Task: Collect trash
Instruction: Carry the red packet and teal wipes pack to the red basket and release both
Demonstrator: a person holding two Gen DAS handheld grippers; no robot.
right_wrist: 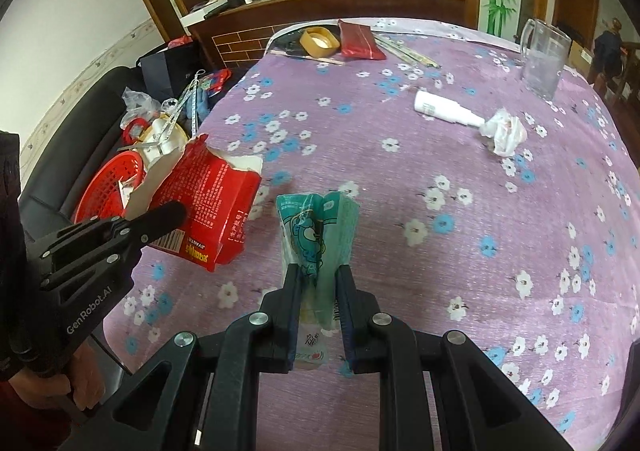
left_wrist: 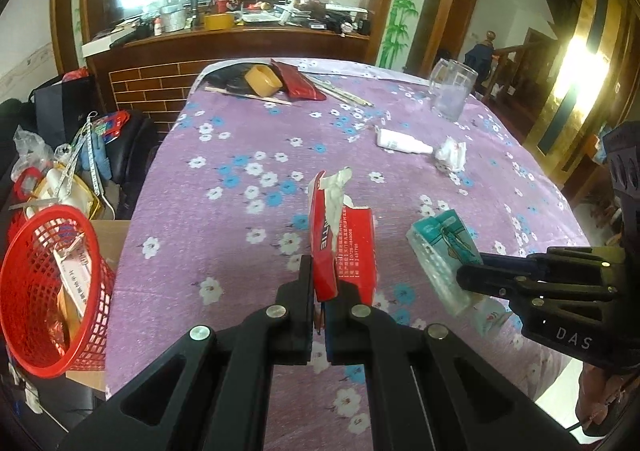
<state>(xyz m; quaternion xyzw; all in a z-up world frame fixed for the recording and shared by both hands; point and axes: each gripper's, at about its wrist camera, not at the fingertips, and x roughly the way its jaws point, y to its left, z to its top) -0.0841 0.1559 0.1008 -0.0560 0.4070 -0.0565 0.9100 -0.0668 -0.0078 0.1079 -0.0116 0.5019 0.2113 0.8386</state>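
the left gripper (left_wrist: 319, 305) is clamped on the bottom edge of a torn red box (left_wrist: 340, 235), jaws nearly touching with only the thin card between them. the box stands up out of the grip, its ripped white lining at the top, held above the table (left_wrist: 240, 251) rather than lying on it. the right gripper (right_wrist: 318, 291) pinches a teal packet (right_wrist: 320, 227), jaws narrow with the crumpled wrapper squeezed between them; it too is lifted off the cloth.

taking the red basket (left_wrist: 44, 291) as the landmark: it sits off the table's left edge, lower than the tabletop, and already holds some paper and wrappers. the box is just to its right, over the near left part of the table; the packet is further right again, beside the box. both look to be on their way to the basket, but neither is over it yet.

so the task seems partly done: some trash is in the basket, two pieces are in hand and not yet dropped. left on the table, well to the right of the basket and further back, are a crumpled tissue (left_wrist: 452, 155) and a white tube (left_wrist: 402, 141) just beside it. at the far end lie a tape roll (left_wrist: 264, 80), a red pouch (left_wrist: 302, 85) and chopsticks (left_wrist: 344, 93), with a glass mug (left_wrist: 452, 91) far right; whether any of those count as trash i cannot tell.
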